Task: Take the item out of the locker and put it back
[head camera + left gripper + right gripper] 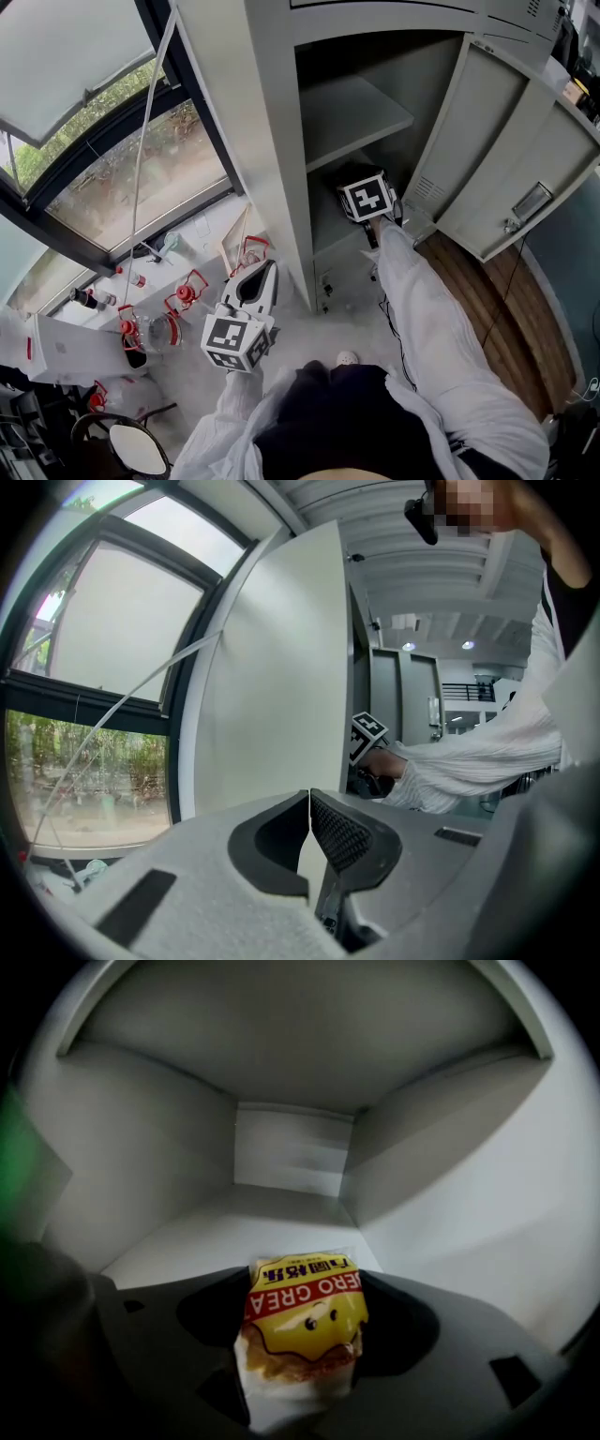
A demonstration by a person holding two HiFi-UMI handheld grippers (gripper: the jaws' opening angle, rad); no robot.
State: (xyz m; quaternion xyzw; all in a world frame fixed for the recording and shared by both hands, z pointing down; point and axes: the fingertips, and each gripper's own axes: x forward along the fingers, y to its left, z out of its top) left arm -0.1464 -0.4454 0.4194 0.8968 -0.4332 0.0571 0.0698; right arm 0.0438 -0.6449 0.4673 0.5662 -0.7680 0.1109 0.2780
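The right gripper (307, 1279) is reaching into the lower compartment of the locker (281, 141). Its fingers (403, 1321) are closed on a yellow snack packet (302, 1326). The packet stands between them at the near edge of the compartment floor (234, 1222), printed face toward the camera, and the pads meet both of its sides. The left gripper (309, 801) hangs idle outside the locker, to the left by the window (89, 780), with its fingers (342, 832) shut on nothing.

The step in hand looks like securing the packet before bringing it out. The wrapper is soft and probably slippery, so squeeze only until it stops sliding, because more force would crush what is inside. Whether the packet's bottom rests on the floor cannot be told, so lift a little before pulling. Draw the packet straight back toward the near opening and keep it level. Stay clear of the shelf (352, 117) above and of the open door (506, 141) on the right. The left gripper is best left where it is.
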